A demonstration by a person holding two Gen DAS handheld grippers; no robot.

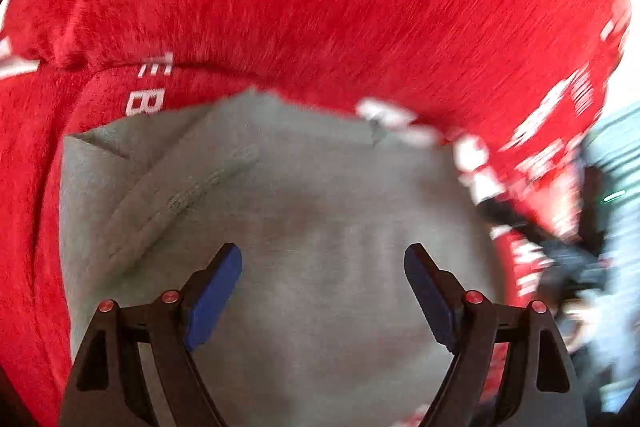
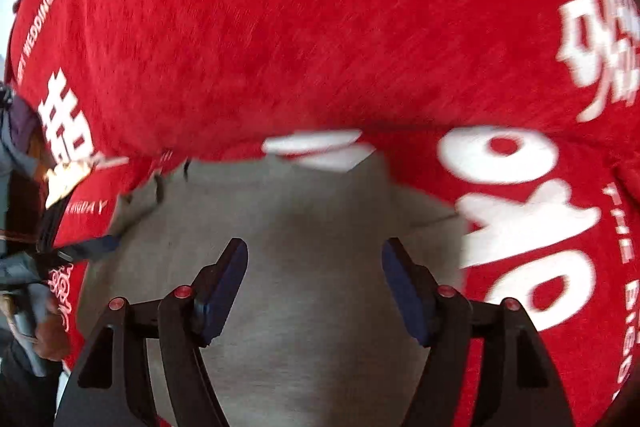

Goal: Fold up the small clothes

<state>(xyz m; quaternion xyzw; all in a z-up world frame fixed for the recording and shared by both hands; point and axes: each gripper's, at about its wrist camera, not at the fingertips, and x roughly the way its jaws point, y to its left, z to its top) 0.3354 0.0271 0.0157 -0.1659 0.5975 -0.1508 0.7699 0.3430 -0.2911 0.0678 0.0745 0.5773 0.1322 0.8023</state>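
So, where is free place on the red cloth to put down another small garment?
The red cloth is bare in a wide band beyond the far edge of the grey garment, and also left of it. The near middle is taken: the garment lies under the open left gripper and right gripper.

Surface: red plush cloth (image 1: 320,7) with white printed lettering, some creases. Grey garment (image 1: 320,195) lies directly on it, folded, one hemmed edge turned over.
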